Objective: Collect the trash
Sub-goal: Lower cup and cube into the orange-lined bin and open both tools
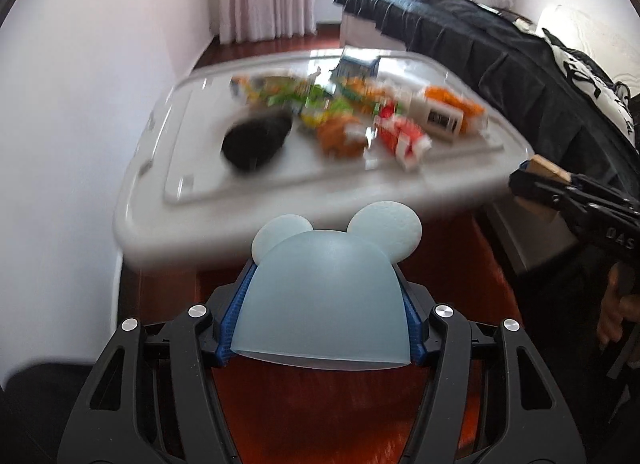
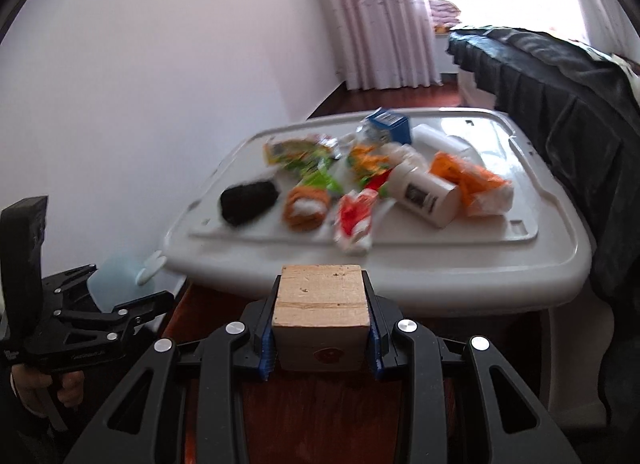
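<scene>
My left gripper (image 1: 325, 266) is shut on a pale blue plastic scoop (image 1: 324, 304) with two round ears, held up in front of the white bin lid (image 1: 280, 199). The right gripper (image 2: 321, 280) is shut on a square wooden block (image 2: 322, 304). On the lid lies a blurred heap of trash: a black wad (image 2: 248, 201), orange and green wrappers (image 2: 306, 207), a red-and-white wrapper (image 2: 356, 223), a white tub (image 2: 426, 193) on its side and a blue carton (image 2: 390, 125). Each gripper also shows in the other's view, the left gripper (image 2: 120, 304) and the right gripper (image 1: 536, 179).
A white wall (image 2: 140, 83) runs along the left of the lid. A bed with a dark cover (image 2: 568, 103) stands close on the right. Red-brown floor (image 2: 320, 416) lies below the grippers; curtains (image 2: 380, 23) and a bright window are at the back.
</scene>
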`<state>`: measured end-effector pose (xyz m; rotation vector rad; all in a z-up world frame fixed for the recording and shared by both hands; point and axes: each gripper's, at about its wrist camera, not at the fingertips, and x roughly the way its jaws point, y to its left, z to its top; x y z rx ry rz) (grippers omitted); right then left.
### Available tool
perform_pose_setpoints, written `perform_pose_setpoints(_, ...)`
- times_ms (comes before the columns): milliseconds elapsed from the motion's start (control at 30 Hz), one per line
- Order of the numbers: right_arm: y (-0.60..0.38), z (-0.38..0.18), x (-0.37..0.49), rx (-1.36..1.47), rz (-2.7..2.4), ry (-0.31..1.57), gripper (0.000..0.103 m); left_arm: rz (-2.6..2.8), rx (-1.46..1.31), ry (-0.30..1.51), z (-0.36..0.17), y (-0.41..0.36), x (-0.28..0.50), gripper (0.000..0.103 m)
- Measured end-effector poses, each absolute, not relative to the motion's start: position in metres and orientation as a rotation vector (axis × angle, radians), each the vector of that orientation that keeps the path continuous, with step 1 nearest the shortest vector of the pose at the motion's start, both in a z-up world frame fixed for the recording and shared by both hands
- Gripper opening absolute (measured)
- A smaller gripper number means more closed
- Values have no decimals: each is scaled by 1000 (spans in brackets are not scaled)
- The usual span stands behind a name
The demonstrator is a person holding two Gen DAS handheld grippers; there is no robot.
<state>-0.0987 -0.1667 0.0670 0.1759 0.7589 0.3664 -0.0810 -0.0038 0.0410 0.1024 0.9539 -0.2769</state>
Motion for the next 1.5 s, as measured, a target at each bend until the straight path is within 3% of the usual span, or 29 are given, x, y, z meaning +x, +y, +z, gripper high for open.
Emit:
perform_pose_setpoints(567,-112,7,-129,70,412,1041,35,-160,84,1159,-24,28,-101,61)
perform_pose_setpoints(633,-113,2,-126,73,398,1066,51,-154,77,1189,-30,29,-100,62)
perform_pose_setpoints(667,-114,0,-125,72,384,1068,69,-151,72,1210,-34,30,-99,64)
perform_pose_setpoints(700,-116,-2,-124,72,367,1067,73,-145,62,1236,-38,32,-97,70)
perform_pose_setpoints(767,-120,-5,-122,89,358,1081,73,-125,47,1269,-45,36,-95,75)
perform_pose_setpoints(1100,-137,14,-116,93,338,1026,73,-145,50,1235,-30,33,-95,76)
perform_pose_setpoints(1500,-218,83,-33,-10,235,830,73,-131,132,1075,48,33,-49,78)
